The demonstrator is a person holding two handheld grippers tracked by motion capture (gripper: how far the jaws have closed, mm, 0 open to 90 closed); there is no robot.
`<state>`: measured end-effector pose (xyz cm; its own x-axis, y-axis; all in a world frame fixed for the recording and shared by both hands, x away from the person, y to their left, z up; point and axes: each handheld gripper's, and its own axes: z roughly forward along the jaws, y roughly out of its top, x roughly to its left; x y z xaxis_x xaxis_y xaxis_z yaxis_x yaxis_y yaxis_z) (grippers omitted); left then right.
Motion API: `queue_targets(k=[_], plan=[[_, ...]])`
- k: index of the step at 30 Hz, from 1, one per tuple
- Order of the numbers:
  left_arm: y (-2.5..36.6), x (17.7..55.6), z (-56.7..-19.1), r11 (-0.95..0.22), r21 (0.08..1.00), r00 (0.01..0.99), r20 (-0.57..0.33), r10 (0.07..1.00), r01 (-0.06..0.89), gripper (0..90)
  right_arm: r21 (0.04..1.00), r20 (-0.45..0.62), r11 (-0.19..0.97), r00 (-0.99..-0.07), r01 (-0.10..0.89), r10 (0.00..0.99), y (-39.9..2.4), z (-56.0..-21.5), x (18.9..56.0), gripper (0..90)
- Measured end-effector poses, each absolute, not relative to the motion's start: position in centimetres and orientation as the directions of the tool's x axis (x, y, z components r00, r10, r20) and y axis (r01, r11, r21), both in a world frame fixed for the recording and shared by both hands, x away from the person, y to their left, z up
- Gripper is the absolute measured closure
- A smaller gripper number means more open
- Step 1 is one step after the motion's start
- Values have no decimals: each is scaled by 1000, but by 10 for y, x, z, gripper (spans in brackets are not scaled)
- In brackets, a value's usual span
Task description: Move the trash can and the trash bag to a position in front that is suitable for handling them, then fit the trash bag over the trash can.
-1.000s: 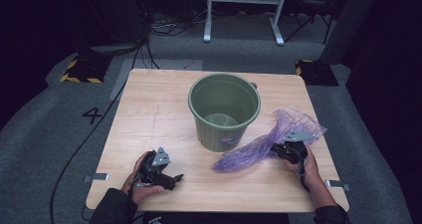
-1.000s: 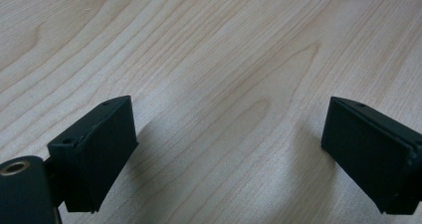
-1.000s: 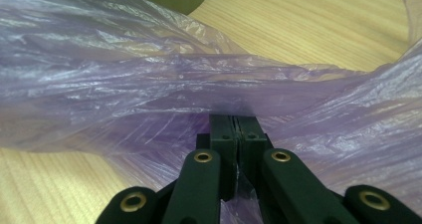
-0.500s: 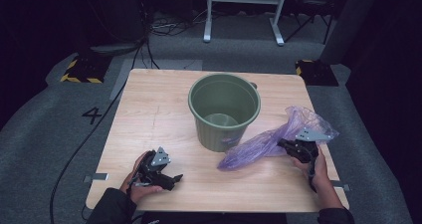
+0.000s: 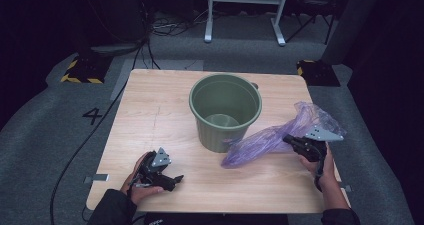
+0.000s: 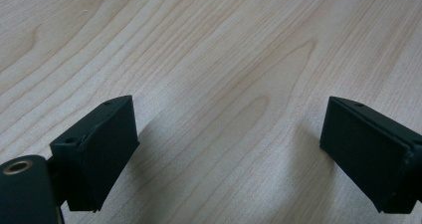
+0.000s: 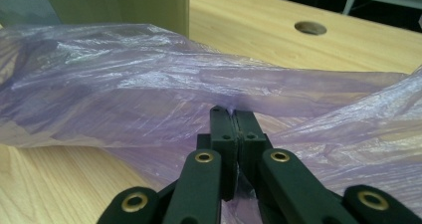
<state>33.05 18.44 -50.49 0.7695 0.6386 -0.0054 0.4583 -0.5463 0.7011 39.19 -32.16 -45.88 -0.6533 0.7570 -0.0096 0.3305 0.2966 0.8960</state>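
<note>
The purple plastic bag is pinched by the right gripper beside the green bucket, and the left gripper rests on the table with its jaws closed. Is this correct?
Not entirely. The left gripper has its jaws wide open, with bare table between them, as the left gripper view shows. The rest holds: the right gripper is shut on the purple plastic bag beside the green bucket.

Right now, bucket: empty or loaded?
Empty: the high view shows the green bucket upright with a bare bottom; the purple bag lies outside it.
</note>
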Motion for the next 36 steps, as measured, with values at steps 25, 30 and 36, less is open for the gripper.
queue_targets(k=[25,30,36], plan=[[185,330,-505,-544,701,765,-5,643,461,75,950,30,190,-677,249,735,-332,-427,376,895],[184,330,-505,-543,701,765,-5,645,462,75,960,35,165,-685,224,728,-333,-416,368,895],[184,330,-505,-542,701,763,-5,646,463,75,968,5,174,-705,182,709,-328,-404,360,895]])
